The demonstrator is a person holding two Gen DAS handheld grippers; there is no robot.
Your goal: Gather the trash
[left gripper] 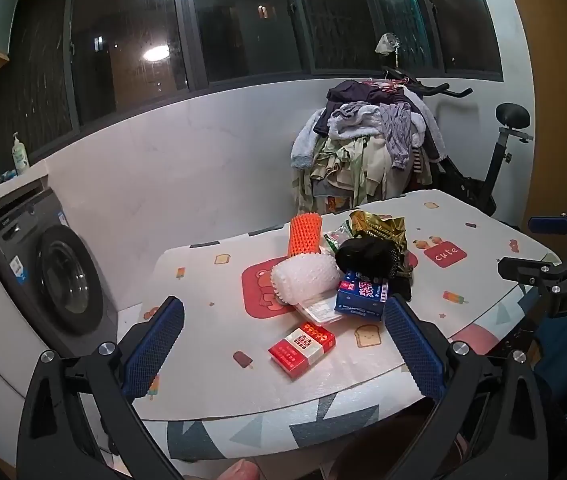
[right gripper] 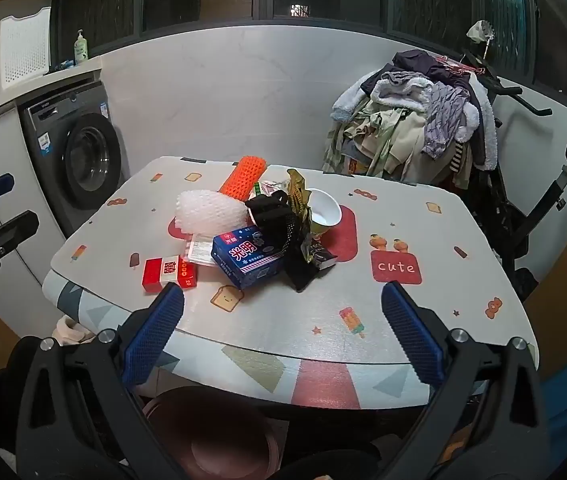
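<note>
Near the table's [right gripper: 363, 344] front edge, both grippers' fingers [left gripper: 155, 344] [right gripper: 411, 340] gape (nothing held), trash pile [right gripper: 259, 232] mid-table.

"cute" on the tablecloth's red patch [right gripper: 396, 267], "光明" on blue carton [right gripper: 249, 258], "20" on red box [right gripper: 169, 272]

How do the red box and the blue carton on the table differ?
The red box is smaller and lies flat on the tablecloth nearest the table edge; the blue carton is bulkier and sits tilted, propped against the pile behind it. Red has gold-and-white print, blue has white characters. Both are rectangular cardboard packs, untouched.
</note>
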